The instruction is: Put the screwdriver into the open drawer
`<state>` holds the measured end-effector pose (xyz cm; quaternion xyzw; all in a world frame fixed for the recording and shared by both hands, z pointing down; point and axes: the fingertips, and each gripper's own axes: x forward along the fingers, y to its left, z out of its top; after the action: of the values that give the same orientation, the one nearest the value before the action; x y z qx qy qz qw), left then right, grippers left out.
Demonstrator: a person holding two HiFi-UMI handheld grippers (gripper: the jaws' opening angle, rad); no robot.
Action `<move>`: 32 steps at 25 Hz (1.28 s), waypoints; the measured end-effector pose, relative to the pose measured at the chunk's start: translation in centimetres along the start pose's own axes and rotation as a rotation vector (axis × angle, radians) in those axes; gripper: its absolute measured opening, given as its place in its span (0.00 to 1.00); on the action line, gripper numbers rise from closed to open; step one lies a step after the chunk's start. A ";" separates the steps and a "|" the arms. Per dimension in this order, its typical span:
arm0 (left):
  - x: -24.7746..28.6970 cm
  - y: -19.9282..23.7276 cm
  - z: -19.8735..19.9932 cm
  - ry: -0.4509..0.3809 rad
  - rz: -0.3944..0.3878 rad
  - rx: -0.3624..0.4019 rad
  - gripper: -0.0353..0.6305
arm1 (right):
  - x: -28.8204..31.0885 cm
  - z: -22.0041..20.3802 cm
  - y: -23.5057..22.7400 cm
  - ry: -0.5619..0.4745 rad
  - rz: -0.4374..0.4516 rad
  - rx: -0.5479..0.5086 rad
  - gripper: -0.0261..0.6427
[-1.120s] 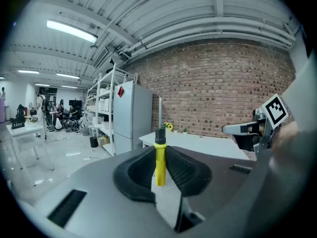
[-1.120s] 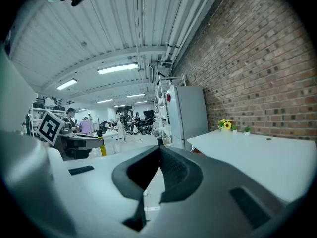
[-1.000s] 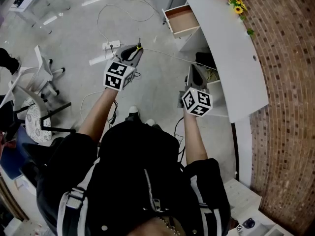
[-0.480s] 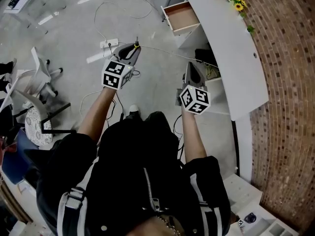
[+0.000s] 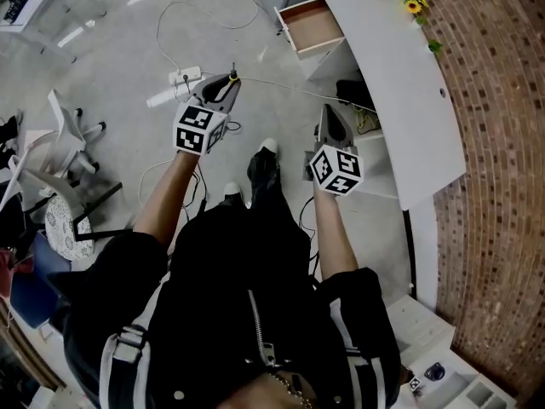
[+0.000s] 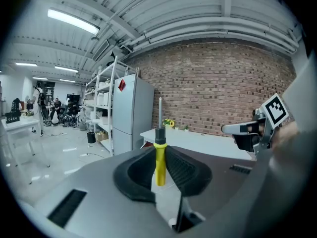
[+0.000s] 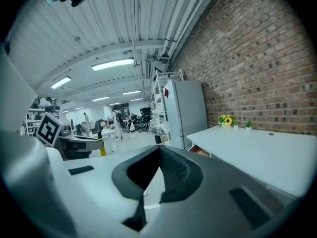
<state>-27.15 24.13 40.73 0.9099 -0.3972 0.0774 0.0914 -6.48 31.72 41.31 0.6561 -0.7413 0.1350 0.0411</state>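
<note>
Clearly the left claw (image 5: pixel 232 82), clamped on the upright screwdriver (image 6: pixel 159 155), sits well short of the open drawer (image 5: pixel 312 25) ahead to its right, while the right claw (image 7: pixel 159 152) is closed, empty.

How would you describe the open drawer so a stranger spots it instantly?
Find the brick wall; a long white desk runs along it. At its far end, near the yellow flowers, the drawer juts out. It alone shows a tan interior among white panels.

Yellow-handled screwdriver (image 6: pixel 159 157) upright between jaws
</note>
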 end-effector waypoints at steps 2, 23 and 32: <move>1.4 0.5 0.0 0.009 -0.002 -0.001 0.17 | 1.5 0.0 -0.6 0.004 0.002 0.006 0.05; 20.7 6.8 5.5 0.058 0.078 0.031 0.17 | 21.4 6.8 -12.9 0.016 0.080 0.065 0.05; 26.5 8.8 6.1 0.080 0.062 0.029 0.17 | 25.5 7.6 -16.3 0.016 0.053 0.093 0.05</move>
<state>-15.36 -1.89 41.43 0.8947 -0.4198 0.1221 0.0914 6.95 3.64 42.44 0.6364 -0.7510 0.1756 0.0129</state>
